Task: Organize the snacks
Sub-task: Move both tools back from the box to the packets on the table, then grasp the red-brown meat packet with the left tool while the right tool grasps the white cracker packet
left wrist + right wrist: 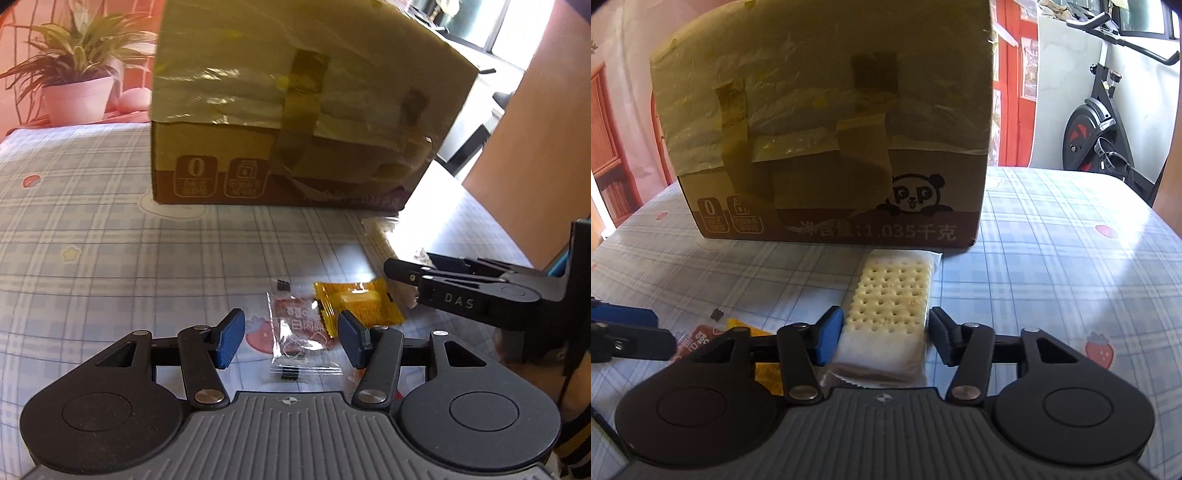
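Both grippers hang low over the checked worktop [1052,258], the taped cardboard box [827,140] standing at twelve o'clock behind the snacks. The left gripper [291,338] has its fingers about half open, straddling a clear sachet [295,332] without pressing it; an orange sachet [356,304] overlaps it at two o'clock. Risk here: a close could pinch both wrappers together, or the slick film could skid out sideways.

The right gripper [884,338] brackets a cracker pack [892,291] that runs away toward the box. The left pad sits right against the wrapper, the right pad just clear, nothing clamped. The fingers flank the near half only, so a lift could let the far end droop or swing, and a hard squeeze may crack the biscuits. The two grippers sit near each other; a sideways drift could knock them together.
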